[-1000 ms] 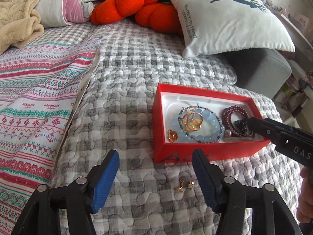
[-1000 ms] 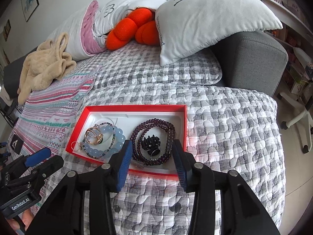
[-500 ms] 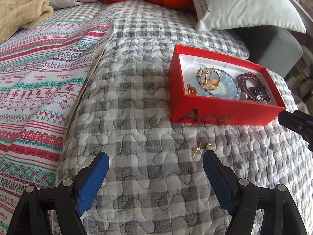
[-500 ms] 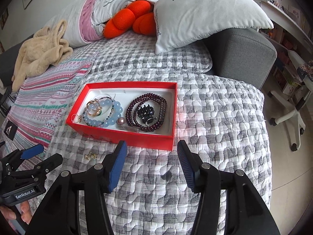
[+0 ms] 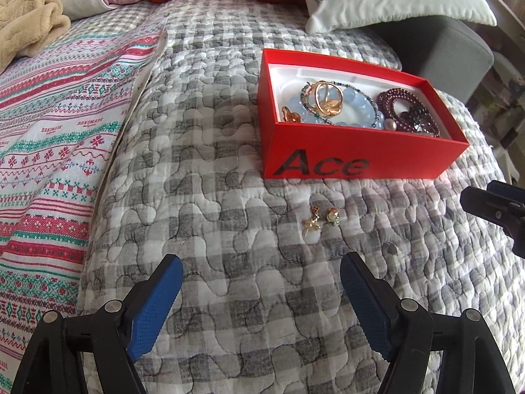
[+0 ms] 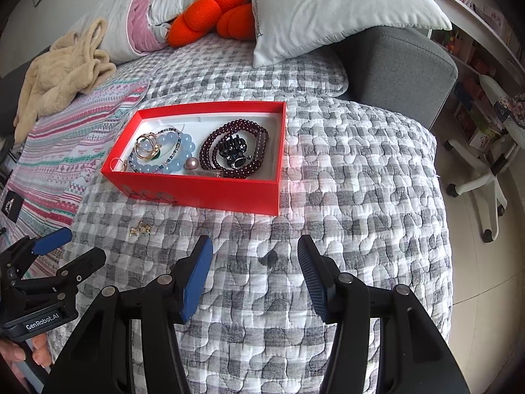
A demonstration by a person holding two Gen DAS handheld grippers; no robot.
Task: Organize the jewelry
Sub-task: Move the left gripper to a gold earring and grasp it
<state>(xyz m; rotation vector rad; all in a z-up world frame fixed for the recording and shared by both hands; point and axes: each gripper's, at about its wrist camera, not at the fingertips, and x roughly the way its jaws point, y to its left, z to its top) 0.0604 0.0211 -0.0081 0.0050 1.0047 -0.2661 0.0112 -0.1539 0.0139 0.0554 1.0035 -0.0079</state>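
Gathering the last loose pieces looks like the step in hand: most of the jewelry already lies in the red box (image 5: 362, 161), while a pair of small gold earrings (image 5: 321, 220) sits on the quilt (image 5: 210, 216) just in front of the box's printed wall. The left gripper (image 5: 259, 298) hangs over the quilt near them with its jaws spread wide and nothing between them; the right gripper (image 6: 255, 274) is also parted and empty, off to the box's other side. The next move, as I judge it, calls for a fine pinch: the earrings are tiny, thin-posted metal studs resting in the soft puckered stitching, so the ribbed blue pads (image 5: 154, 315) would have to close low without burying them in the fabric. Inside the white-lined cardboard box lie a pale blue bead bracelet (image 6: 170, 156), glossy and round, with gold rings (image 6: 147, 144) on top, and a coil of small dark garnet-coloured beads (image 6: 216, 151) around a black claw clip (image 6: 233, 151).
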